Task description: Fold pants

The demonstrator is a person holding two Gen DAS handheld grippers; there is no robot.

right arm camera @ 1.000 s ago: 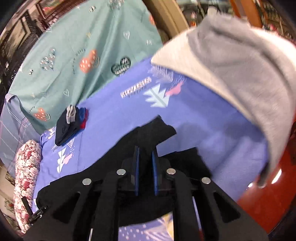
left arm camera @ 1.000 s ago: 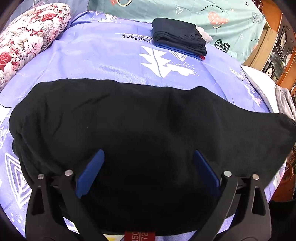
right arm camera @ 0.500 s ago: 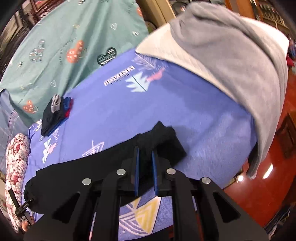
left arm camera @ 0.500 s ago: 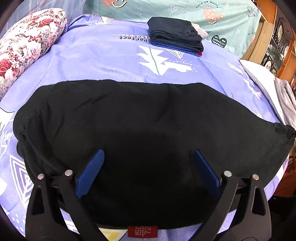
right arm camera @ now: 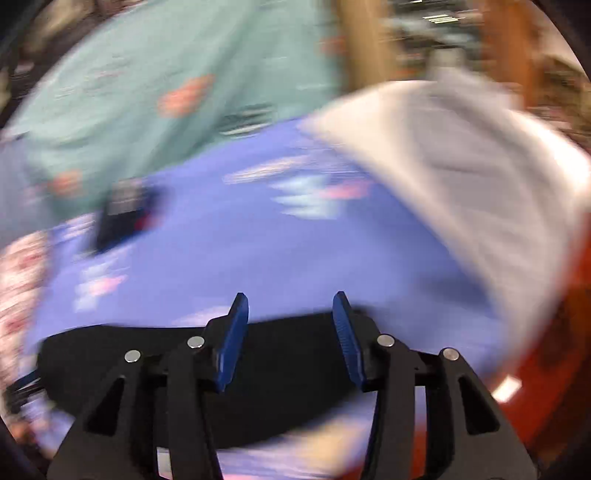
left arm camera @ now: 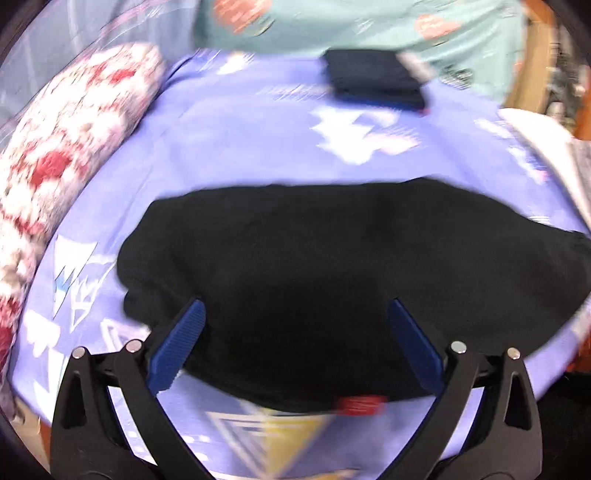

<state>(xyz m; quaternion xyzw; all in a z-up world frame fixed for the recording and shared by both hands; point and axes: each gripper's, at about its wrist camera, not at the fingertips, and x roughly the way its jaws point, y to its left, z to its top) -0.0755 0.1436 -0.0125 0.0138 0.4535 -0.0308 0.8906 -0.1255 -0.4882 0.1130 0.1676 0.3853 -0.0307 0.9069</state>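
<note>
The black pants (left arm camera: 332, 266) lie folded lengthwise across the purple bedsheet (left arm camera: 229, 140), with a red label at their near edge. My left gripper (left arm camera: 295, 306) hovers above the near half of the pants, wide open, with nothing between its blue pads. In the blurred right wrist view the pants (right arm camera: 280, 376) stretch under my right gripper (right arm camera: 290, 299). Its jaws are opening, and the pads stand apart without pressing on the cloth.
A stack of folded dark clothes (left arm camera: 373, 79) sits at the far side of the bed. A floral pillow (left arm camera: 62, 147) lies on the left, a teal patterned cover (left arm camera: 369, 22) at the back. A grey and white blanket (right arm camera: 472, 177) lies on the right, by the bed's edge.
My right gripper has let go of the pants' end and its jaws have spread apart. The left gripper has pulled back and up, so the pants look smaller. Both views are now blurred.
</note>
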